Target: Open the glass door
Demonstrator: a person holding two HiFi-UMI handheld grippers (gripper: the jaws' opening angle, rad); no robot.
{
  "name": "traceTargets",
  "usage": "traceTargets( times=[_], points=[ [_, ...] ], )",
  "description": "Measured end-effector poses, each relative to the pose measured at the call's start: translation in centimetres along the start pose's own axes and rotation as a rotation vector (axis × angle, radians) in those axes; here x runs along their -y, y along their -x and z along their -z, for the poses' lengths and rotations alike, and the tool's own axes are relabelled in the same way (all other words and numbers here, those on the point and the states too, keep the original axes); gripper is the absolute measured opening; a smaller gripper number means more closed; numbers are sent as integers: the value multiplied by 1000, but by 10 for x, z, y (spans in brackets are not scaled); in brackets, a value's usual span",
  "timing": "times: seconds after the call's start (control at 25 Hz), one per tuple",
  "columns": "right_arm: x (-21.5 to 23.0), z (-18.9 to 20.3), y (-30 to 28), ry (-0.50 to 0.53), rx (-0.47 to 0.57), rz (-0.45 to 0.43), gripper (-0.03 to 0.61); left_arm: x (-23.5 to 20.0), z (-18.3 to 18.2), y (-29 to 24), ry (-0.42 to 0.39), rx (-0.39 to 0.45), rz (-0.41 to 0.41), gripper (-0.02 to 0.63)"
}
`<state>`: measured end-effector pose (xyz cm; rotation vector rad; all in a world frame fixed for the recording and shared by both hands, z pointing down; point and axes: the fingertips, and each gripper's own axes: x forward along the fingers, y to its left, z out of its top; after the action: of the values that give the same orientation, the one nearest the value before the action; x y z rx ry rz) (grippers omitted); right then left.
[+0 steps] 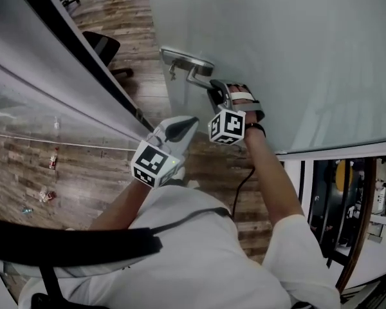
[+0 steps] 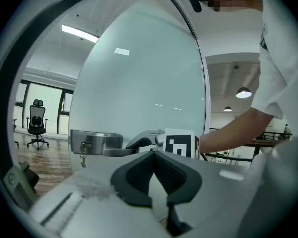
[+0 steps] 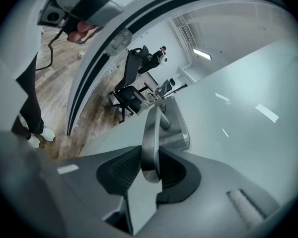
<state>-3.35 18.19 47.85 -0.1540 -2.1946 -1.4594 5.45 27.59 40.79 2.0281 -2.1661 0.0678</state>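
The frosted glass door (image 1: 296, 50) carries a metal lock plate (image 1: 180, 58) with a lever handle (image 1: 196, 76). A key hangs from the lock (image 2: 83, 157). My right gripper (image 1: 216, 94) is shut on the end of the lever, and in the right gripper view the lever (image 3: 151, 128) runs between both pads of the gripper (image 3: 150, 170). My left gripper (image 1: 182, 129) hovers a little below and left of the handle, off the door. Its jaws (image 2: 155, 155) are shut with nothing between them, pointing toward the lever (image 2: 116, 151).
A dark door frame (image 1: 71, 50) and a glass wall run along the left. A black office chair (image 1: 103, 44) stands on the wood floor beyond the door. A cable (image 1: 241, 192) hangs under my right arm. A railing (image 1: 360, 224) is at the right.
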Motion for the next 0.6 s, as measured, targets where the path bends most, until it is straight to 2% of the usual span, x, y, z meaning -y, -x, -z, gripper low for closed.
traceTargets(
  times=[0.24,0.32,0.48,0.6],
  points=[
    [-3,4,-6,-13,-47,29,100,13,21,2,-29,5,118,5],
    [13,18,-30,-27,-63,21,100,-1,21,-18,-22,-18,139,5],
    [69,49,-87,-54,-78,-3,100,-43,-1,-74,6,-45,161,5],
    [80,61,-100,-66,-81,2,100,-50,0,-89,0,-50,156,5]
  ],
)
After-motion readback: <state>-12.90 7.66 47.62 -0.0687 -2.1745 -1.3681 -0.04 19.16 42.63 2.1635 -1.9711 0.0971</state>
